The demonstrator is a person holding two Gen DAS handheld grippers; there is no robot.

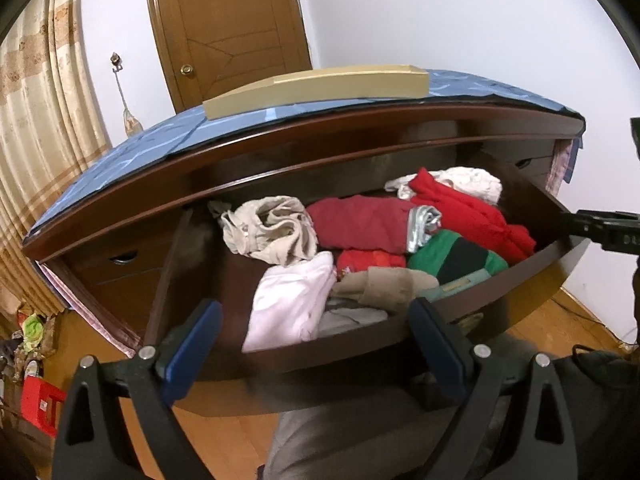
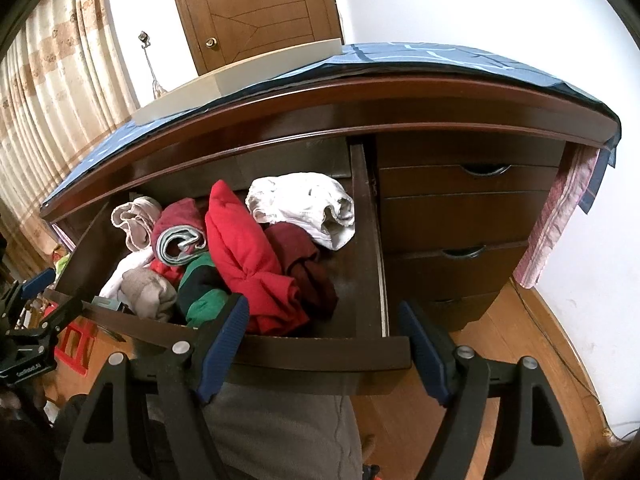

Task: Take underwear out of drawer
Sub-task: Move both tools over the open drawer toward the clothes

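The dark wooden drawer (image 1: pixel 532 276) (image 2: pixel 320 354) stands pulled out, full of crumpled clothes. A white crumpled piece (image 1: pixel 468 182) (image 2: pixel 308 206) lies at the back right. A beige one (image 1: pixel 272 228) (image 2: pixel 134 220) lies at the back left, with red garments (image 1: pixel 476 212) (image 2: pixel 244 248), a green-and-black one (image 1: pixel 452 256) and a pale pink one (image 1: pixel 292 304) between. My left gripper (image 1: pixel 316 340) hangs open over the drawer's front left edge. My right gripper (image 2: pixel 326 348) is open at the front right edge. Neither touches any cloth.
A blue cloth (image 1: pixel 132 152) and a beige tray (image 1: pixel 320 84) cover the dresser top. Closed drawers (image 2: pixel 464 216) are stacked to the right of the open one. A person's grey trouser leg (image 2: pixel 280 432) is below it. A red stool (image 1: pixel 38 404), a curtain (image 1: pixel 36 92) and a door (image 1: pixel 232 24) lie left and behind.
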